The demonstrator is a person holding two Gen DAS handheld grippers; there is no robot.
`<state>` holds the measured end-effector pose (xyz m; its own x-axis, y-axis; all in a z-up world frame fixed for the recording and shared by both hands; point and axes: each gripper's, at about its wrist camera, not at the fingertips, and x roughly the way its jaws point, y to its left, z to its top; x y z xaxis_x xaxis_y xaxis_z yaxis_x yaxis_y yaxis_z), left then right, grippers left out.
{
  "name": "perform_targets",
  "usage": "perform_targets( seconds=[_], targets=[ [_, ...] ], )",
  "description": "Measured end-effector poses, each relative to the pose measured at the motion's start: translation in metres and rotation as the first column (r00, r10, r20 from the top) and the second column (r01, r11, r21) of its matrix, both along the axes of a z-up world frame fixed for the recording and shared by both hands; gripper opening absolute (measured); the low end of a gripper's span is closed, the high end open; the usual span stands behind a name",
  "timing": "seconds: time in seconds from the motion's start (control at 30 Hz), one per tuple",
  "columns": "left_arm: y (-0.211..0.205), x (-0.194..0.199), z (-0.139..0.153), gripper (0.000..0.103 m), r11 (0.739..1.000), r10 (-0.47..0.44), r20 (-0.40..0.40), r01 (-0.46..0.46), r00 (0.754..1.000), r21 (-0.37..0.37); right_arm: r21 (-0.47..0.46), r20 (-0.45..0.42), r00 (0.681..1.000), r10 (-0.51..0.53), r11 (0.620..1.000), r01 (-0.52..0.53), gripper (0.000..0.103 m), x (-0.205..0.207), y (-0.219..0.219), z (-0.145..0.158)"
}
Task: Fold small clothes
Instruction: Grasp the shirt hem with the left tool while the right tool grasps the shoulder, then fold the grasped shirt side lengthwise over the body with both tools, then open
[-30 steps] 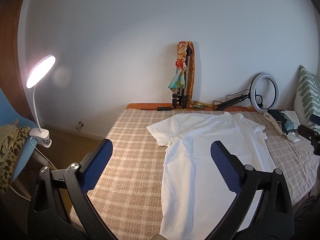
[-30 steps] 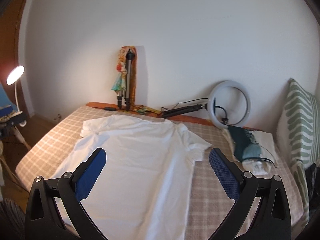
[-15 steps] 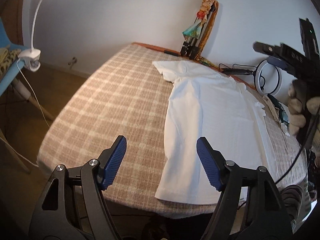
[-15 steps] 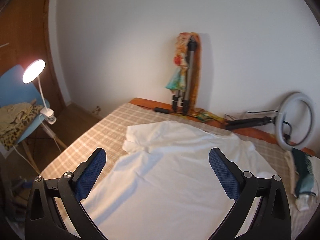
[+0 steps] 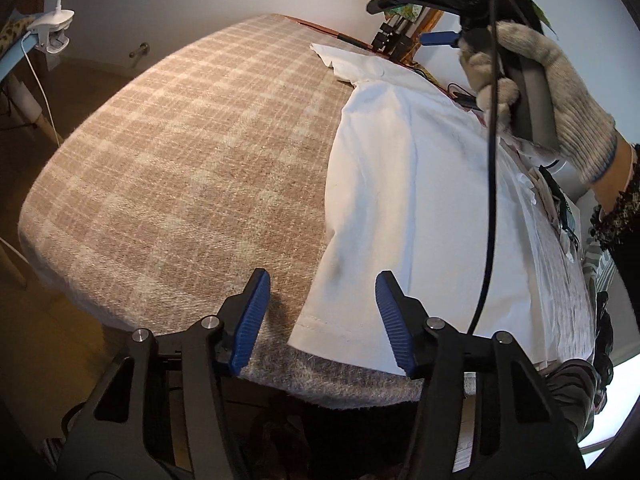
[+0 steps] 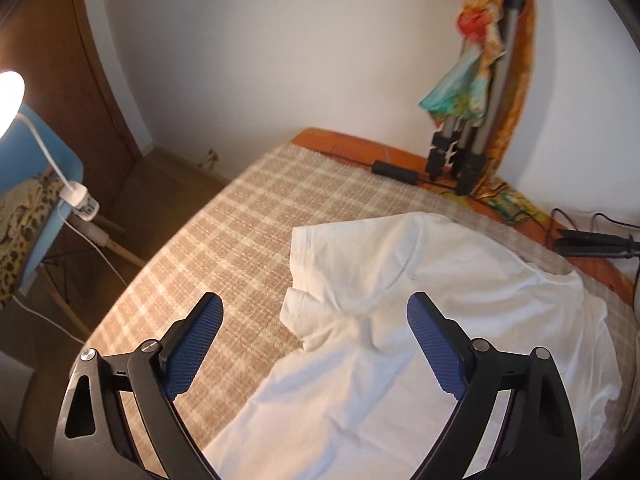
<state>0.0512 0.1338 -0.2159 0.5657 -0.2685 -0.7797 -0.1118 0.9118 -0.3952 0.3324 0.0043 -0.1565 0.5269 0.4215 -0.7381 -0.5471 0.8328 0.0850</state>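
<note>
A white T-shirt [image 5: 420, 184] lies flat on a beige plaid blanket [image 5: 192, 152] over a bed. My left gripper [image 5: 322, 304] is open just above the shirt's near left hem corner. My right gripper [image 6: 314, 336] is open above the shirt's [image 6: 400, 320] left sleeve and armpit. The right gripper also shows in the left wrist view [image 5: 440, 36], held in a gloved hand [image 5: 536, 76] above the far end of the shirt. Neither holds anything.
A tripod with a coloured cloth [image 6: 472, 92] leans on the wall at the bed's far end, with cables and a black bar [image 6: 592, 244] beside it. A clip lamp [image 6: 76, 200] and a blue chair [image 6: 44, 200] stand left of the bed.
My left gripper has dropped down and forward to the near hem corner. My right gripper has swung left and lowered over the left sleeve. Both stay open.
</note>
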Motion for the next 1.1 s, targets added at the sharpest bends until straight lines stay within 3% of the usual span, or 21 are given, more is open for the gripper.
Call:
perform_targets(
  seconds=[0.07, 0.2, 0.4, 0.5, 0.63, 0.7, 0.77, 0.83, 0.93, 1.1],
  targets=[
    [-0.003, 0.003, -0.006, 0.049, 1.000, -0.007, -0.010, 0.007, 1.000, -0.027, -0.007, -0.042, 0.999, 0.002, 1.000, -0.003, 0.083, 0.014, 0.014, -0.010],
    [-0.010, 0.005, -0.006, 0.047, 1.000, -0.014, 0.018, 0.014, 1.000, -0.008, -0.009, -0.099, 0.995, -0.004, 1.000, 0.003, 0.083, 0.040, 0.038, -0.028],
    [-0.011, 0.009, -0.010, 0.020, 0.999, -0.009, 0.021, 0.009, 1.000, -0.032, -0.061, -0.143, 0.990, -0.016, 0.998, 0.007, 0.080, 0.070, 0.073, -0.056],
    [-0.012, 0.012, -0.011, 0.009, 0.999, -0.018, 0.015, 0.019, 1.000, -0.048, -0.130, -0.150, 0.988, -0.027, 0.992, 0.008, 0.068, 0.079, 0.086, -0.070],
    [-0.017, 0.013, -0.010, 0.005, 0.998, -0.023, 0.016, 0.023, 1.000, -0.050, -0.198, -0.157, 0.986, -0.051, 0.980, 0.019, 0.057, 0.088, 0.088, -0.085],
    [-0.018, 0.012, -0.010, 0.004, 0.998, -0.024, 0.016, 0.024, 1.000, -0.056, -0.204, -0.146, 0.988, -0.048, 0.979, 0.018, 0.045, 0.089, 0.086, -0.084],
    [-0.021, 0.011, -0.008, 0.003, 0.998, -0.030, 0.019, 0.031, 0.999, -0.056, -0.216, -0.133, 0.990, -0.047, 0.976, 0.018, 0.021, 0.090, 0.083, -0.083],
    [-0.024, 0.010, -0.005, 0.002, 0.998, -0.035, 0.028, 0.037, 0.999, -0.049, -0.210, -0.139, 0.990, -0.032, 0.978, 0.002, 0.006, 0.093, 0.078, -0.081],
    [-0.028, 0.007, 0.002, 0.002, 0.998, -0.038, 0.048, 0.040, 0.998, -0.039, -0.183, -0.147, 0.988, -0.040, 0.983, 0.013, 0.003, 0.097, 0.068, -0.077],
    [-0.032, 0.003, 0.013, 0.002, 0.999, -0.038, 0.075, 0.039, 0.996, -0.021, -0.059, -0.148, 0.988, -0.044, 0.998, 0.036, 0.003, 0.103, 0.042, -0.056]
  ],
)
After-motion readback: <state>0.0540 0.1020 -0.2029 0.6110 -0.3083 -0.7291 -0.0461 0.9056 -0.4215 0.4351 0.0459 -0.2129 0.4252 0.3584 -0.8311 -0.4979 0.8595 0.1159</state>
